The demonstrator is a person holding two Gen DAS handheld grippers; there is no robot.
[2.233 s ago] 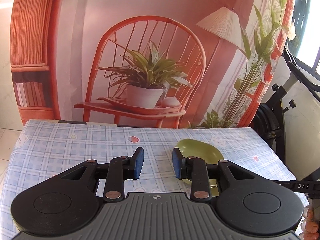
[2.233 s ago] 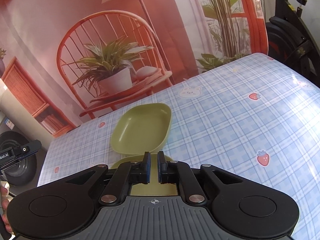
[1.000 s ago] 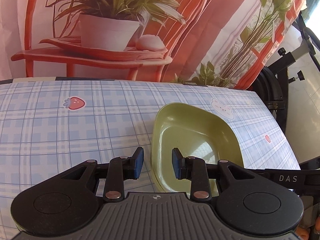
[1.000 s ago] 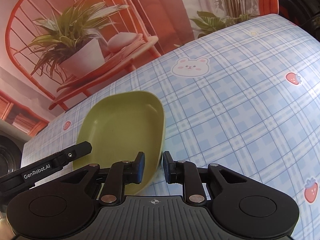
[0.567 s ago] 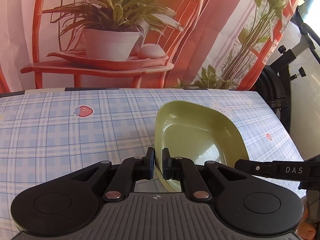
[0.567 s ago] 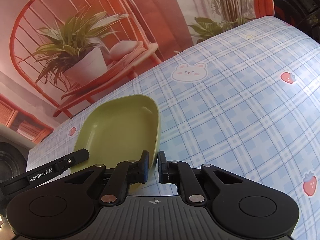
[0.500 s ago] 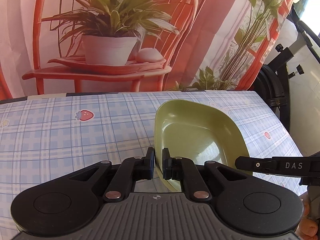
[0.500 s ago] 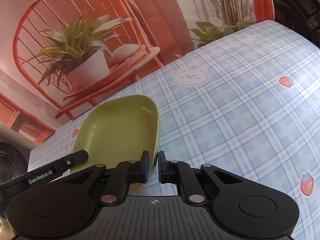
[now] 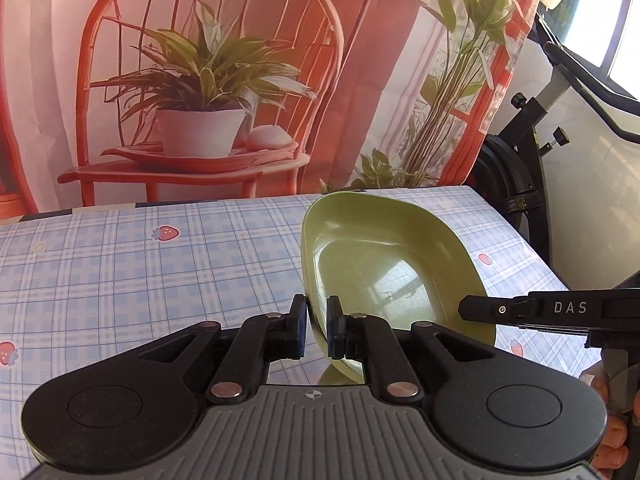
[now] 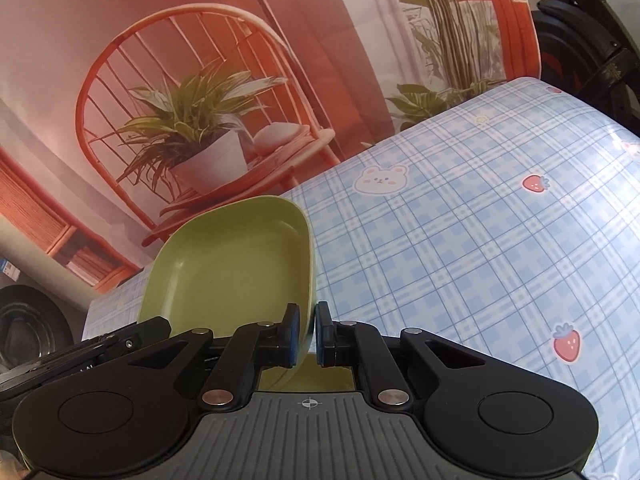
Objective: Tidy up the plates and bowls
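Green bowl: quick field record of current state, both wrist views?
object: green bowl
left gripper: shut on the bowl's near-left rim
right gripper: shut on the bowl's right rim
bowl pose: tilted, appears lifted off the tablecloth
under bowl: a green surface shows below it, identity unclear
other dishes: none visible

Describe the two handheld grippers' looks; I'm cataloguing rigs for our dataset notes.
Both match: the left gripper and right gripper have black linkage arms with silver rivets, blue-faced pads, round black side housings and a ribbed grey base. Seen from the left camera, the right one reads "DAS". No cables visible.
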